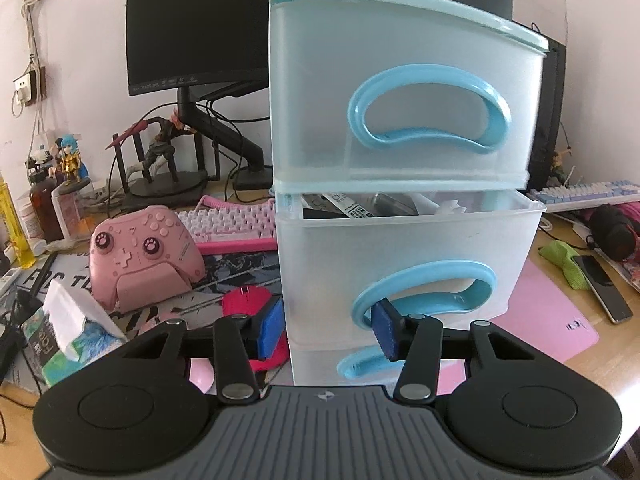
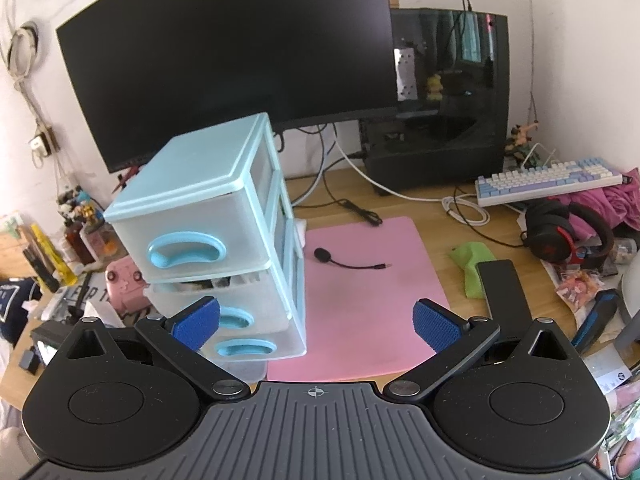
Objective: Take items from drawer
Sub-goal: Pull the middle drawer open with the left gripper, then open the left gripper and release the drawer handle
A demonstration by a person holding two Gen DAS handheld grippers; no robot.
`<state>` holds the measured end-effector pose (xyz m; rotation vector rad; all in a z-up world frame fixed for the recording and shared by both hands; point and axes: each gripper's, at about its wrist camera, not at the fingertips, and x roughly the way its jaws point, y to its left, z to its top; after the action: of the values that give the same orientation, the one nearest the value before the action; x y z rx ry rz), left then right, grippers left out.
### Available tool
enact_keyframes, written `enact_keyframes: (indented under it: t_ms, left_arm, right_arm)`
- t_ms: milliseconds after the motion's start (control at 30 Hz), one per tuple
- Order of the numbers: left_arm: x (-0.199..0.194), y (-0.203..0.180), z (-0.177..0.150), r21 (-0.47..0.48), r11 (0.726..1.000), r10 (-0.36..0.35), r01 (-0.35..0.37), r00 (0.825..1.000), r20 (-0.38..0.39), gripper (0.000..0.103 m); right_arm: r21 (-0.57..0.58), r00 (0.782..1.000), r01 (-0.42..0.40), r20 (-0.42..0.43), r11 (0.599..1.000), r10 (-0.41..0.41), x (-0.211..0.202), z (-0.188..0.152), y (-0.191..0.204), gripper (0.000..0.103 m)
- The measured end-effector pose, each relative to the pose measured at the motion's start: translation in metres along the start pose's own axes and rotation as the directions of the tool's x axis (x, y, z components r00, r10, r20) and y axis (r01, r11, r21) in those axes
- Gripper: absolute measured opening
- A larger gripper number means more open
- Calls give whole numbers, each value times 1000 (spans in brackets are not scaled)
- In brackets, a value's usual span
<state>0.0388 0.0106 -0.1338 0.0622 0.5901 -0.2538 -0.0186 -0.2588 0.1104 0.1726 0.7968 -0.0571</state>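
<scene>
Hooking my left hand-held gripper (image 1: 326, 328), jaws partly apart, one finger inside the handle (image 1: 424, 292) of the middle drawer (image 1: 400, 240), slid partway out with items (image 1: 352, 206) inside. Right hand-held gripper (image 2: 316, 324) hovers wide over the pink mat (image 2: 360, 280).

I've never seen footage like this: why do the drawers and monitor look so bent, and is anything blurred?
Left wrist view: the fisheye lens bows the drawer unit outward, corners darken, and the top handle looks slightly smeared. Right wrist view: the monitor curves, the drawer unit leans, yet daylight is even and detail fairly sharp.
</scene>
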Motion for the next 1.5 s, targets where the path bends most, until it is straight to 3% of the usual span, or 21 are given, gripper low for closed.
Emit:
enact_keyframes:
  t_ms: [633,1500]
  left_arm:
    - [-66,-16,-37,27,1000,0,0,1000,-3,47]
    - [-102,-20,-66,54,999,1,0,1000,-22,45]
  right_arm:
    - [-26,997,-78,-25,997,77,10,3,5,103]
    - [-59,989,-138,-51,989,135,18,3,14,103]
